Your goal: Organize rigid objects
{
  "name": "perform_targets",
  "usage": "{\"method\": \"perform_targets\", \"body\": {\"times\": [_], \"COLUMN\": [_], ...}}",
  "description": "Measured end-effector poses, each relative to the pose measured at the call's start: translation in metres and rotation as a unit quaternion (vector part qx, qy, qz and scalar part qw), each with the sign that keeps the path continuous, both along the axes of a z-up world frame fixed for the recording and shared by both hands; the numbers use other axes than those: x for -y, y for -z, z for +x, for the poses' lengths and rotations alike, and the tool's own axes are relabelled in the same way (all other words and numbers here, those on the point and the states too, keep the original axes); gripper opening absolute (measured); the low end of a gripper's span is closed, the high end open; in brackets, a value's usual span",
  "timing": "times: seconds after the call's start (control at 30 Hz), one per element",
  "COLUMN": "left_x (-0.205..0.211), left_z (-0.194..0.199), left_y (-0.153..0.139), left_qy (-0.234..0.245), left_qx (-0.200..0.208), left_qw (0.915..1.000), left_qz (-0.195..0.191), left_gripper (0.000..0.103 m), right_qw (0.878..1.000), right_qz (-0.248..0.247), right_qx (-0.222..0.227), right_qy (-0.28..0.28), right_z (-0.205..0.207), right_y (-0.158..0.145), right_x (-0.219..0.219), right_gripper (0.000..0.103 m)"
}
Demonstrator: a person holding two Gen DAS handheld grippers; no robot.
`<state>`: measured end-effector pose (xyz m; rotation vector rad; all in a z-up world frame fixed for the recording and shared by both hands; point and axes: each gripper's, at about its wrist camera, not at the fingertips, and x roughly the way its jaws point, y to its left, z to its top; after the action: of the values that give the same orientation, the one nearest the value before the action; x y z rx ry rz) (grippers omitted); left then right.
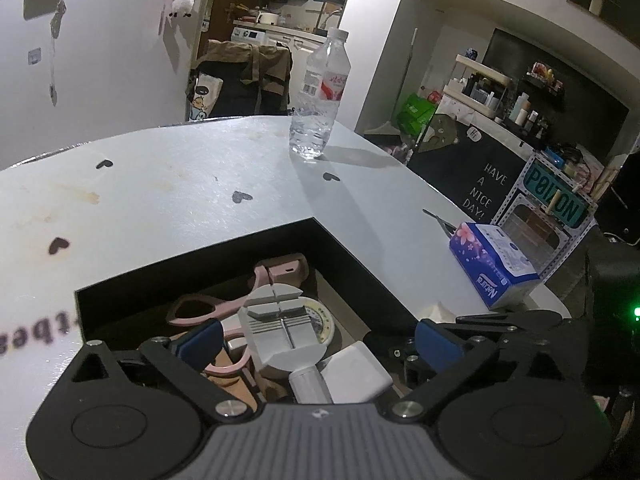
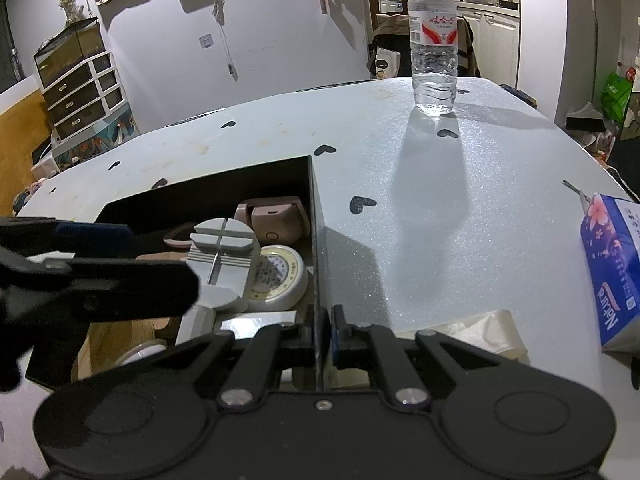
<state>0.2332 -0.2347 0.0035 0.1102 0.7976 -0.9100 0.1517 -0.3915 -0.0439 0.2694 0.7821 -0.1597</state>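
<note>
The black box (image 1: 352, 264) on the white table (image 1: 168, 200) is already well filled: a grey tool with a slotted round head (image 1: 280, 332) lies on top, over a round cream case (image 1: 322, 320), pink scissors (image 1: 208, 308), a pink device (image 1: 286, 270) at the far wall and a white flat block (image 1: 356, 372) at the near side. The left gripper (image 1: 316, 340) hangs just above the box with its jaws spread wide, one blue pad on each side of the grey tool and neither pad touching it, so the tool seems to be resting in the box by itself. The right gripper (image 2: 322, 336) has its jaws closed on the thin right wall of the box, probably to keep it steady. Judging by this, most of the sorting looks done. What may be left are the things outside the box: a water bottle (image 2: 434, 48) standing at the far side, a blue tissue pack (image 2: 612, 272) at the right edge, a thin metal piece (image 2: 576, 190) just behind the pack, and something pale and crumpled (image 2: 492, 332) near the right gripper. Whether these belong to the task is not clear. The metal piece is partly hidden by the pack and hard to identify. The bottom of the box is covered by the items and by the left gripper, and a roll-like thing (image 2: 128, 340) in the near corner is cut off.
</note>
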Motion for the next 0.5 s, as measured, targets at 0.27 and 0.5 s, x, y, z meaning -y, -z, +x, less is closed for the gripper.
{"method": "perform_targets", "body": {"times": [0.27, 0.5], "left_x": [-0.012, -0.028], "left_z": [-0.007, -0.016], "left_y": [-0.01, -0.019], "left_qy": [-0.013, -0.038], "left_qx": [0.016, 0.032], "left_qw": [0.9998, 0.9988], "left_qz": [-0.002, -0.005], "left_gripper": [0.103, 0.103], "right_qw": [1.0, 1.0], "right_qz": [-0.001, -0.01], "right_qx": [0.0, 0.013], "right_qy": [0.0, -0.003], "right_z": [0.0, -0.004], "right_y": [0.0, -0.008], "right_x": [0.001, 0.001], "right_gripper": [0.007, 0.007]}}
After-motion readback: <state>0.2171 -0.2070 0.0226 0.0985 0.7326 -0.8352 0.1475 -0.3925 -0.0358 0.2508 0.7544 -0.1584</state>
